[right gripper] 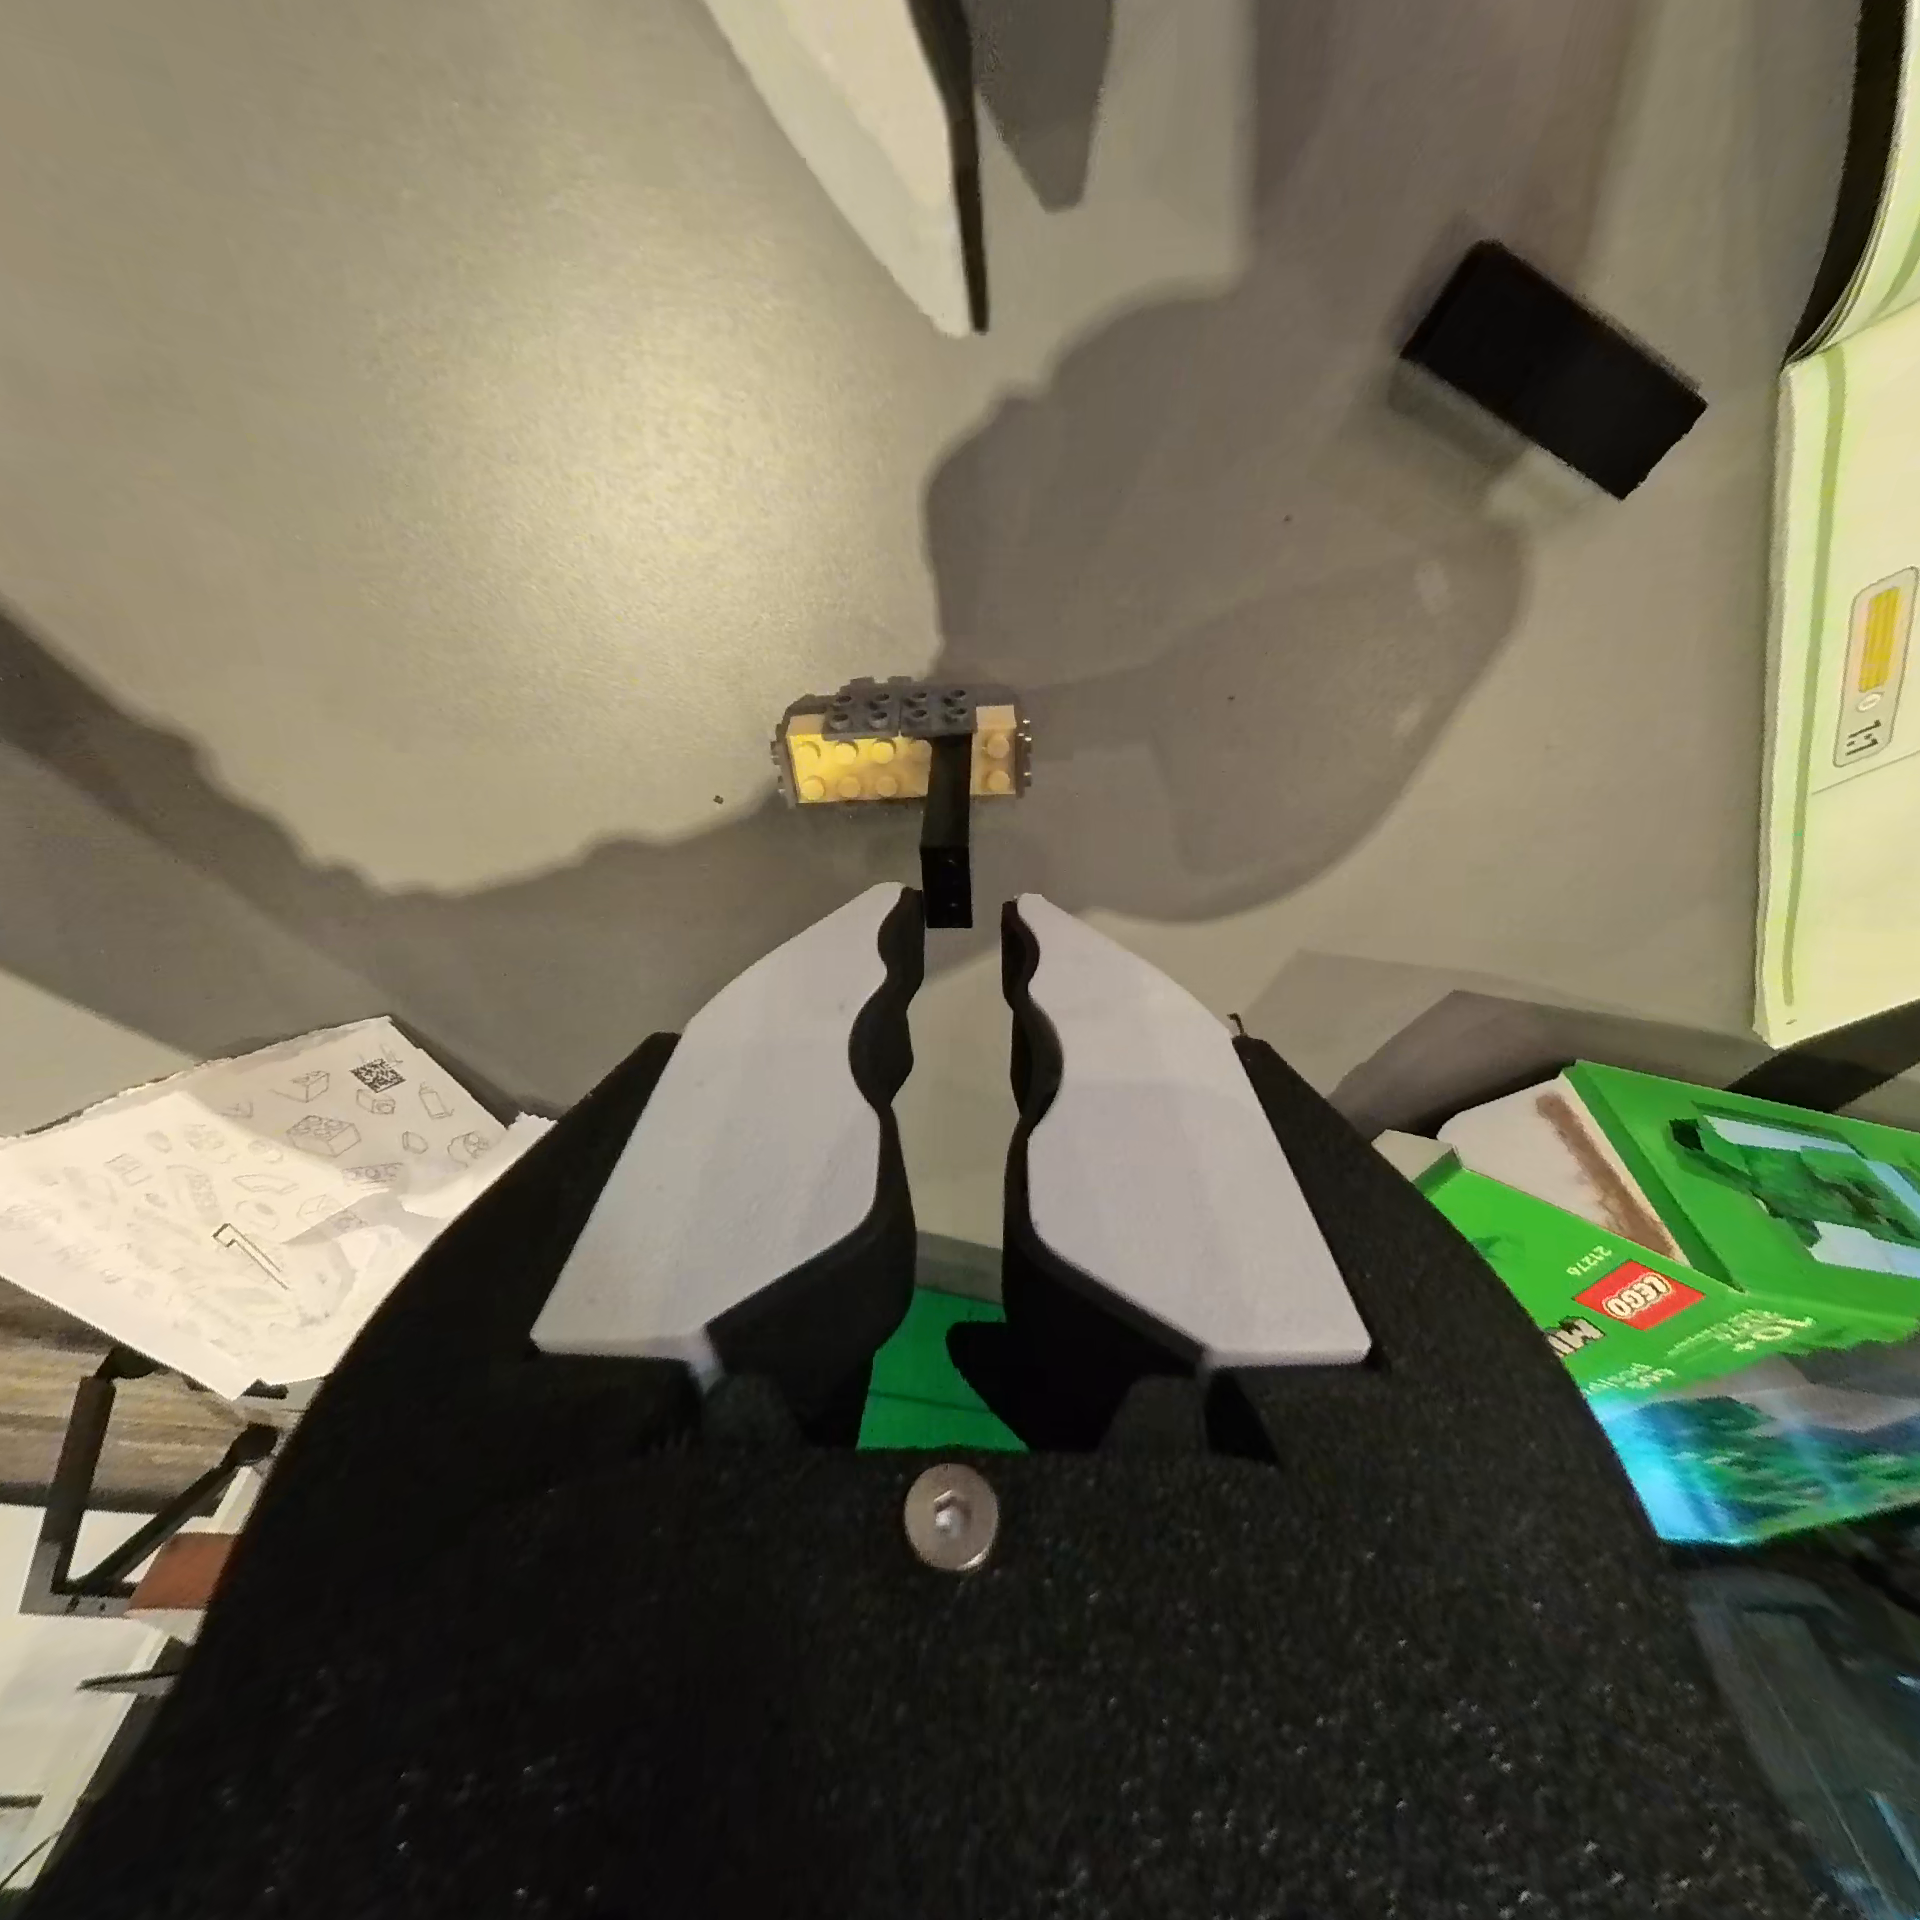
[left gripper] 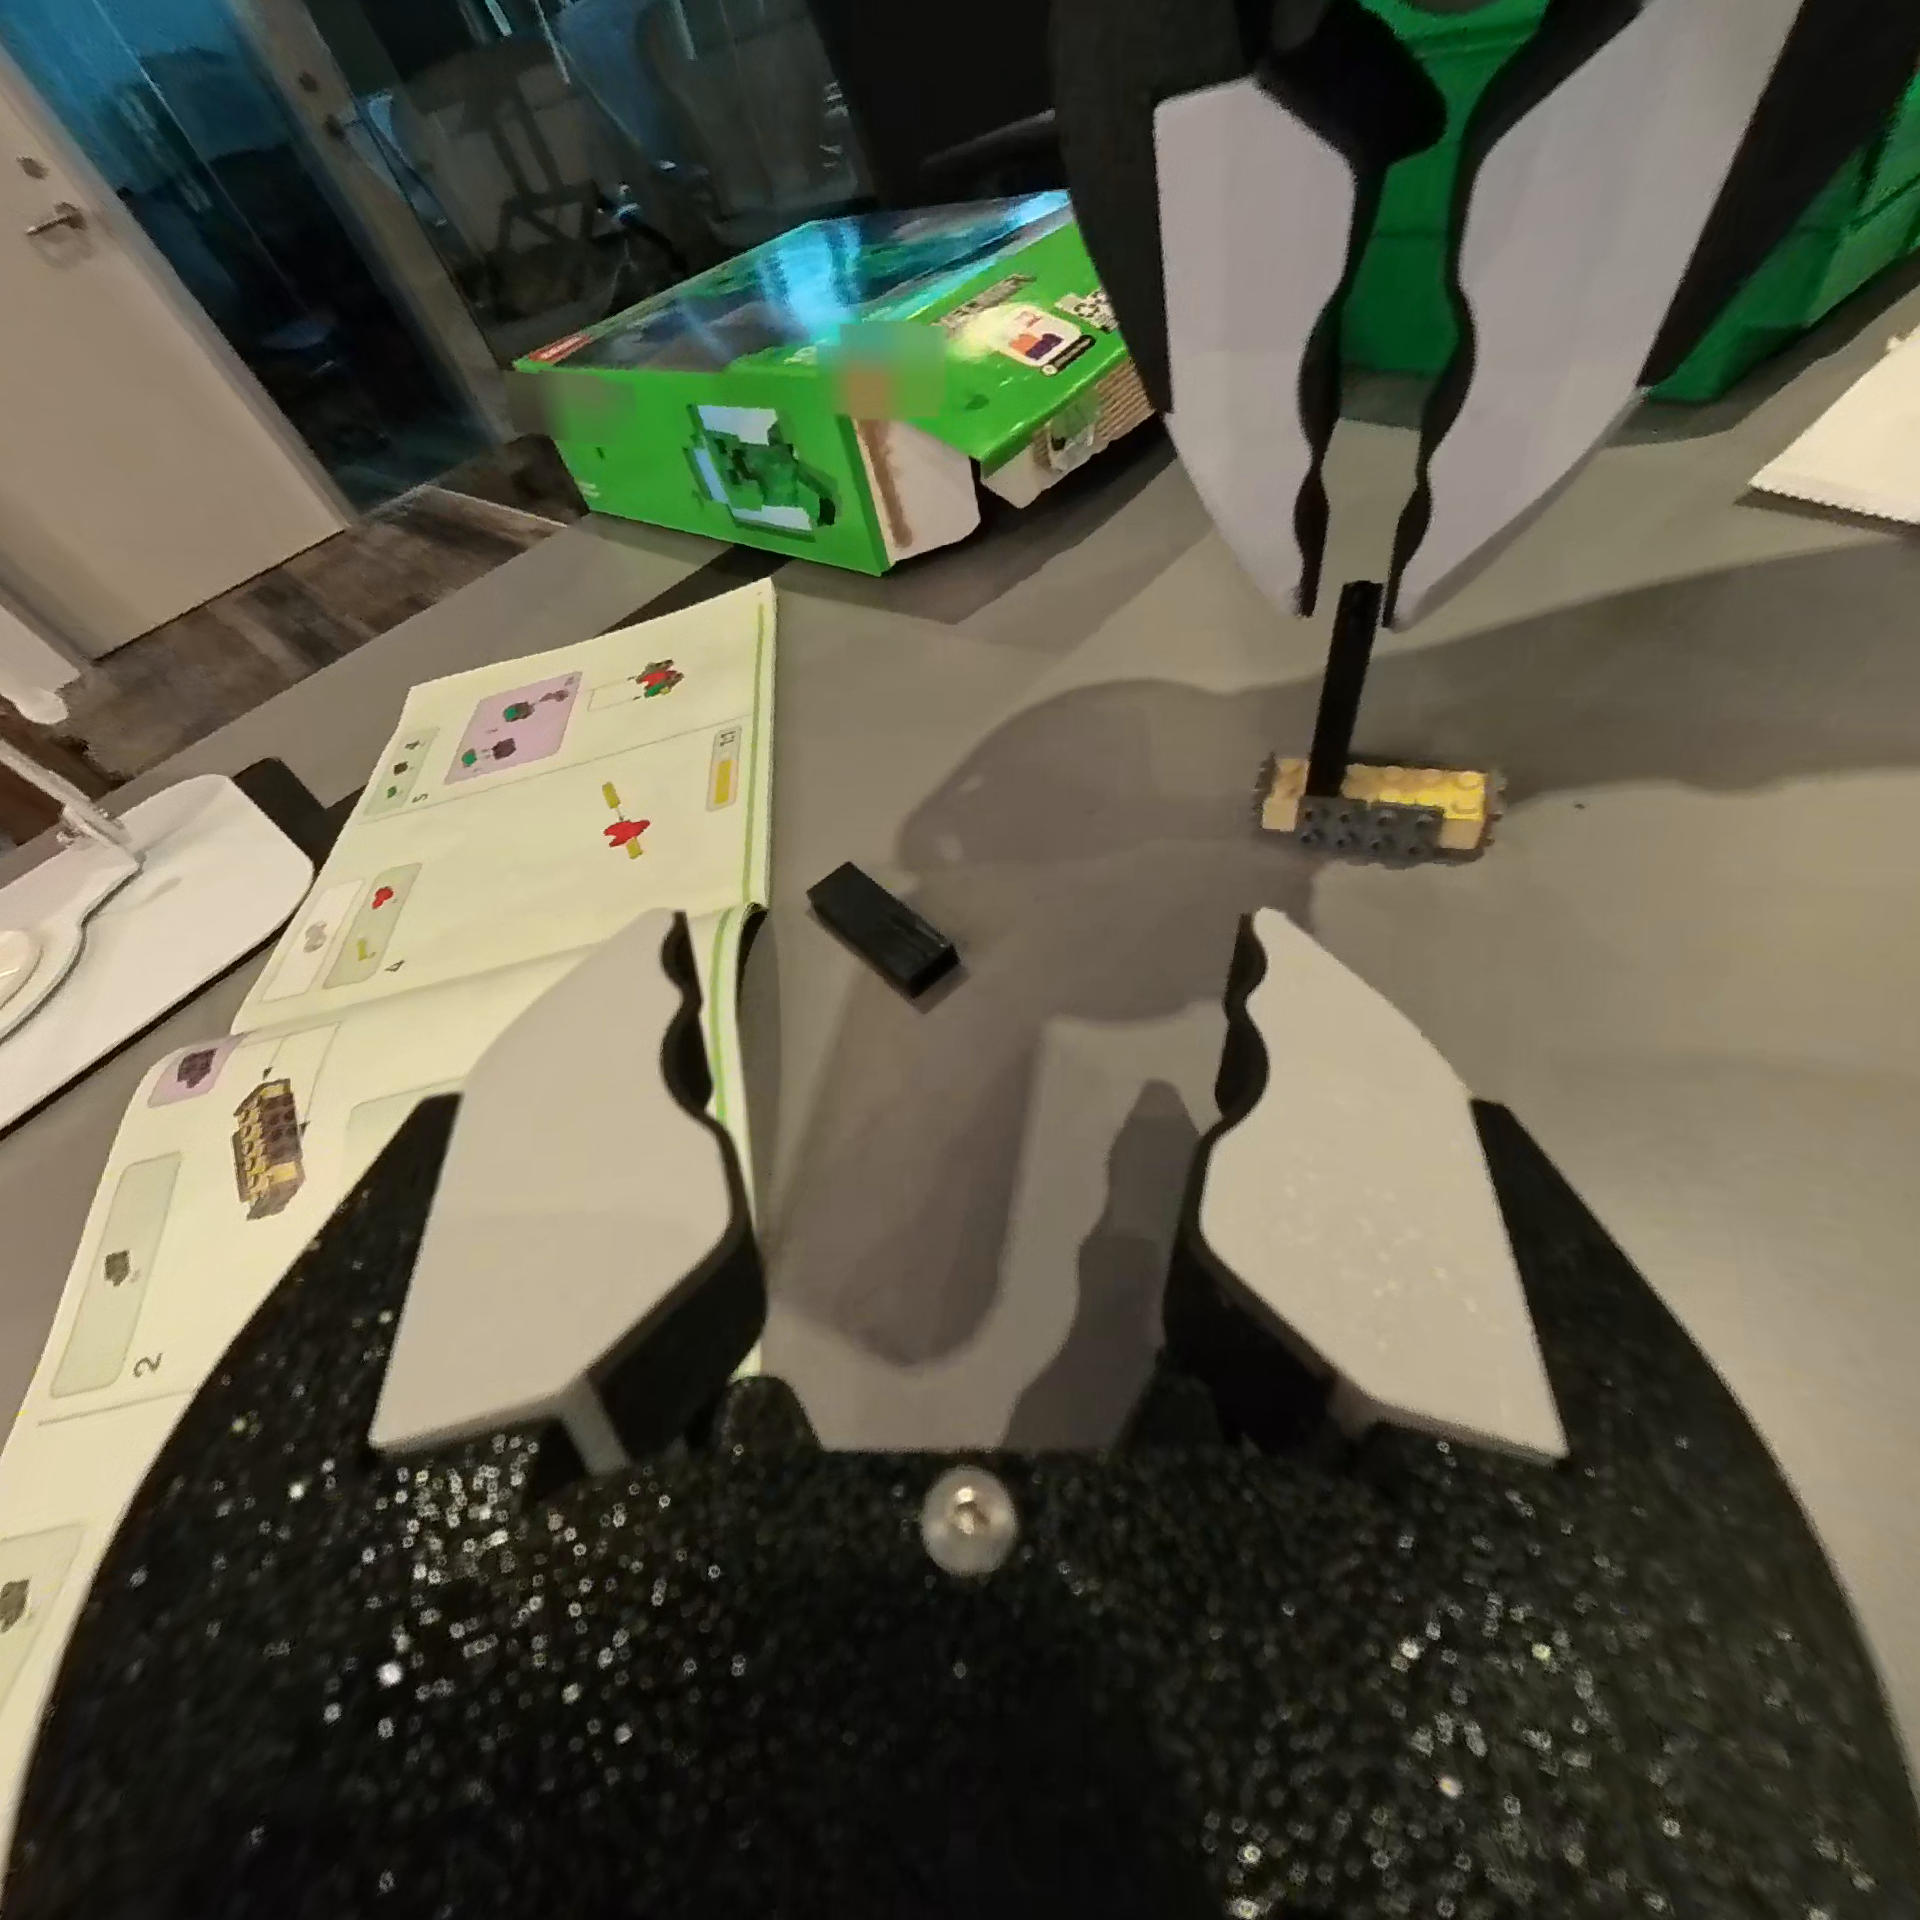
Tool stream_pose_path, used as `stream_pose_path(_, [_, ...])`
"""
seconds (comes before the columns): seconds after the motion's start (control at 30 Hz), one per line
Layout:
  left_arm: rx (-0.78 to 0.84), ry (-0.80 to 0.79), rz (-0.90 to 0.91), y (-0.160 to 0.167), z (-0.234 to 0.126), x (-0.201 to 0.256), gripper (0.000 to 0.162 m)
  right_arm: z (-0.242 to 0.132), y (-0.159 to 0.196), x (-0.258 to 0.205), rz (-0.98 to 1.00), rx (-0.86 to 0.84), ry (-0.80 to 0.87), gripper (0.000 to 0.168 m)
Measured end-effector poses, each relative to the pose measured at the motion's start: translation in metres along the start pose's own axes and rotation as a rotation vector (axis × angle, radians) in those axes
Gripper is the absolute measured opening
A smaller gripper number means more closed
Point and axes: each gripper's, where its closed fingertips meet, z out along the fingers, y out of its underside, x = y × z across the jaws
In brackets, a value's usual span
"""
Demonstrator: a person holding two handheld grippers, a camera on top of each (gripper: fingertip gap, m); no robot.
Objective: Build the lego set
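A small base of tan and yellow bricks with a dark grey plate sits on the grey table; it also shows in the right wrist view. A thin black pillar stands upright on it. My right gripper hangs over the pillar with its tips either side of the top and a narrow gap showing; it also appears in the left wrist view. My left gripper is wide open and empty, low over the table. A loose black brick lies just ahead of its tips.
An open instruction booklet lies left of the black brick. A green set box lies behind it near the table's far edge. A printed paper sheet lies by the right gripper. A white object sits at far left. To reach the loose black brick in a straight line is about 7 centimeters for my left fingers, about 12 centimeters for my right. It turns up in the right wrist view as well.
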Motion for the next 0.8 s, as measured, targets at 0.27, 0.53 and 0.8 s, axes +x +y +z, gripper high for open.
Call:
stream_pose_path(0.27, [0.005,0.041,-0.001,-0.003,0.0,0.009,0.097,-0.001,-0.002,0.0,-0.004,0.02,0.007,0.014])
stream_pose_path(0.53, [-0.048,0.314,-0.078,-0.011,0.01,0.08,0.106,0.0,0.0,-0.002,-0.004,0.041,0.018,0.014])
stream_pose_path(0.8, [-0.115,0.361,-0.104,-0.014,0.032,0.098,0.096,-0.004,0.003,0.003,0.041,0.103,0.025,0.015])
